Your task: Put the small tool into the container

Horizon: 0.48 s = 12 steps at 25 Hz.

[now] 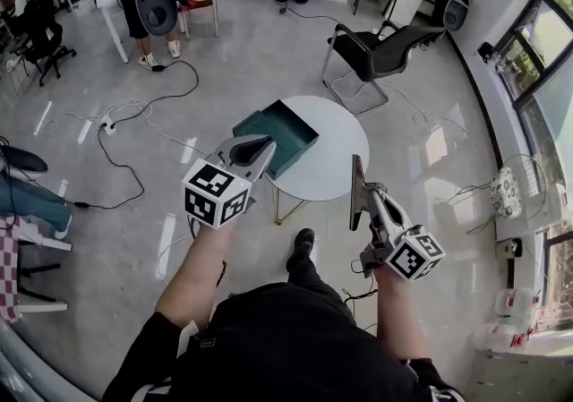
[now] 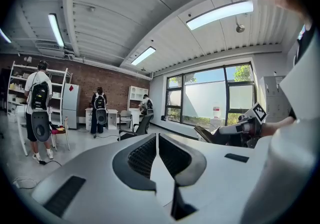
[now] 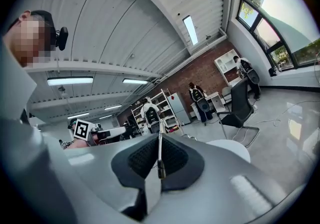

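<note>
right gripper (image 1: 356,178) has its fingers clamped shut on the small tool (image 3: 160,164), which runs lengthwise along them, and the green container (image 1: 285,133) sits ahead-left of it on the round bench (image 1: 338,158), though the empty, closed-up left gripper (image 1: 253,151) hangs nearer

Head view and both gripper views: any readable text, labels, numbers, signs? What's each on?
Readable text: none.
Marker cube on the left gripper: black-and-white square pattern, no letters.
Marker cube on the right gripper: same.
Red diamond sticker on the white cabinet: too small to read.
Patch on the person's dark shirt: too small to read.
</note>
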Motion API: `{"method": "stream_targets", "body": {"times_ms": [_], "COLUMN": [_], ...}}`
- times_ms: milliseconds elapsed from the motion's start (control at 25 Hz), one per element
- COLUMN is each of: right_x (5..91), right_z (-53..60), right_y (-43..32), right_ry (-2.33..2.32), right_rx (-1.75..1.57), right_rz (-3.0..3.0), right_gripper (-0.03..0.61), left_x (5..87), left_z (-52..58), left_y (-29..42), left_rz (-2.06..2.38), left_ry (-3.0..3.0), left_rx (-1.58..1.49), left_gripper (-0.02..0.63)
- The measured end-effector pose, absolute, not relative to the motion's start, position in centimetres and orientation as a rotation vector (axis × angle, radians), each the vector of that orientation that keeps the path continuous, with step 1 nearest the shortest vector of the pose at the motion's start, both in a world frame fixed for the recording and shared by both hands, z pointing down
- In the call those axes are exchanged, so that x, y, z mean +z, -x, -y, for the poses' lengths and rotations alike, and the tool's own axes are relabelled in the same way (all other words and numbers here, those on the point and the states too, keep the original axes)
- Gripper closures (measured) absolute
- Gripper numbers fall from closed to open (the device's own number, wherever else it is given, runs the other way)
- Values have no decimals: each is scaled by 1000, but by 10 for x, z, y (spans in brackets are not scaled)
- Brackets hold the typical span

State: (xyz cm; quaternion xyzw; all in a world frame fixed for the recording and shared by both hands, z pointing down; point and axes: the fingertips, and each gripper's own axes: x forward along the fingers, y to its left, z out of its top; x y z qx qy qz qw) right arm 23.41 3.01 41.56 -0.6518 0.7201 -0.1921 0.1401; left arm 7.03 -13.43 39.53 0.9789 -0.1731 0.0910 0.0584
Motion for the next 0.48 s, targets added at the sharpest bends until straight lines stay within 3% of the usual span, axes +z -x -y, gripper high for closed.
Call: {"method": "stream_targets", "body": {"times_ms": [480], "right_x": [433], "right_z": [143], "right_y": [-372], "right_ry": [1724], "right_rx": [-629], "right_rz": [-2252], "right_gripper": [566], "left_x": [383], "left_z": [273], "left_y": [-203], "left_rz": [693], "left_ry": [-2949], "left_rx": [318], "left_gripper": [591]}}
